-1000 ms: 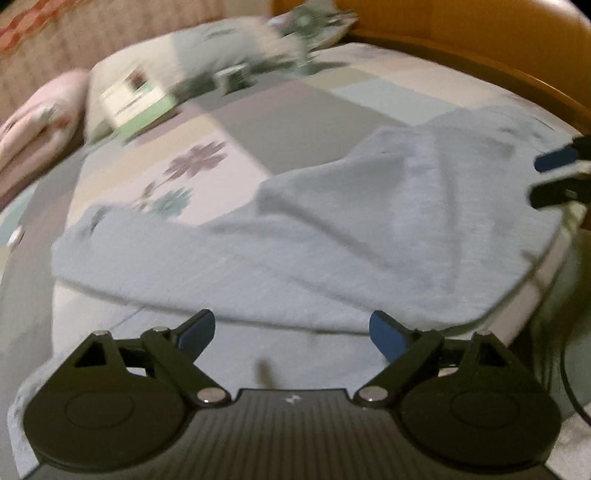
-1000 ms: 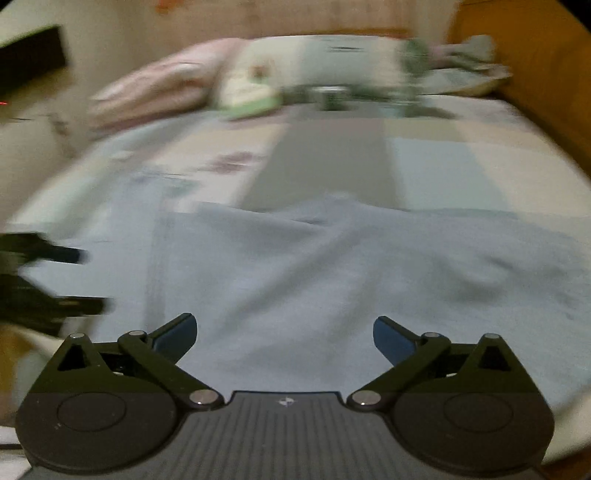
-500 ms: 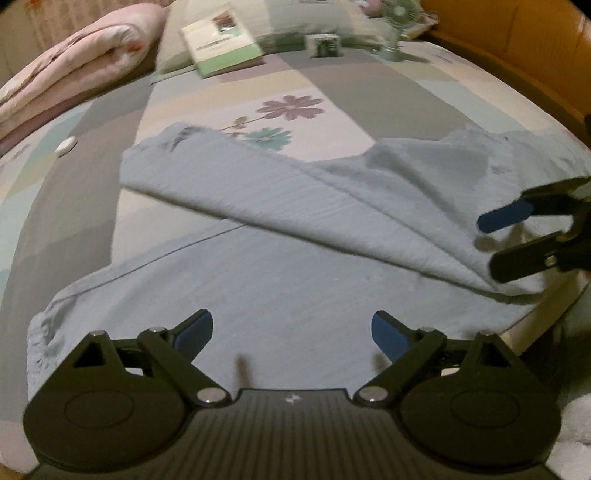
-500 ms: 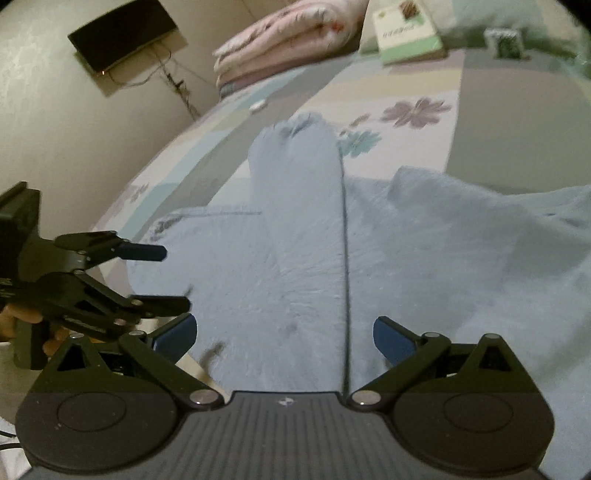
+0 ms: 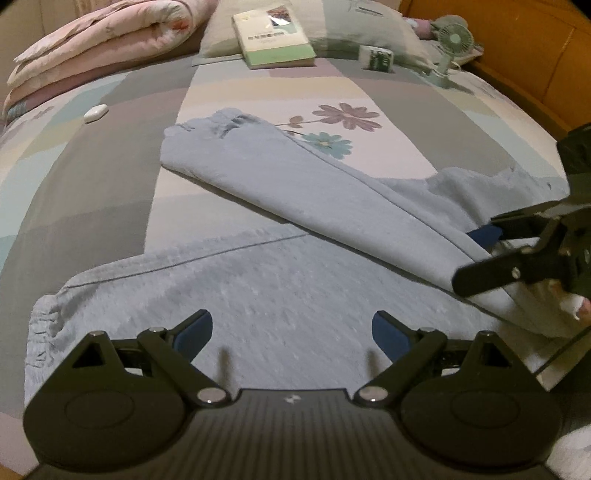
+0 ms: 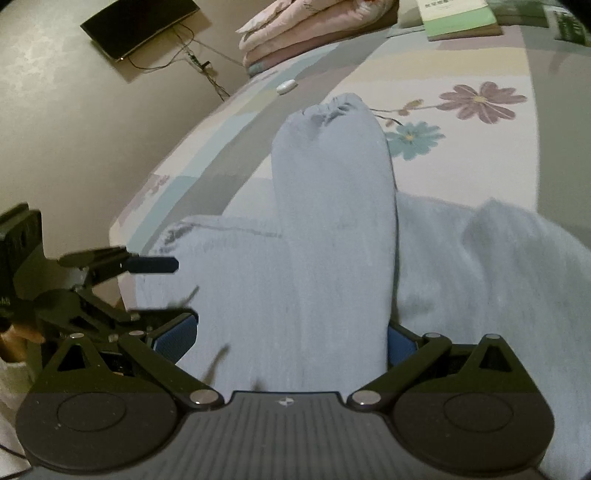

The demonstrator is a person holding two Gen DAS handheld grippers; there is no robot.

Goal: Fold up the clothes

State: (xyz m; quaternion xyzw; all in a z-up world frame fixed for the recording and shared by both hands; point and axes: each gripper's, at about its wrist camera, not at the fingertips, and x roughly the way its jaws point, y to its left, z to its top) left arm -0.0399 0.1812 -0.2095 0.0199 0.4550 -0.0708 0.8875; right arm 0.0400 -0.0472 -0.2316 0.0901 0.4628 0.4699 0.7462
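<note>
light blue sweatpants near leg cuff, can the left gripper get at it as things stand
Probably yes: the left gripper is open over the light blue sweatpants, and the gathered near leg cuff lies uncovered to its left on the patchwork bedspread.

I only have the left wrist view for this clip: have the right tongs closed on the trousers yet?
Observer: No. In the right wrist view the right tongs are wide open, and the upper trouser leg runs out between the fingers.
Reviewer: What's out of my frame to the left?
Observer: A dark screen on the wall, with cables hanging below it.
</note>
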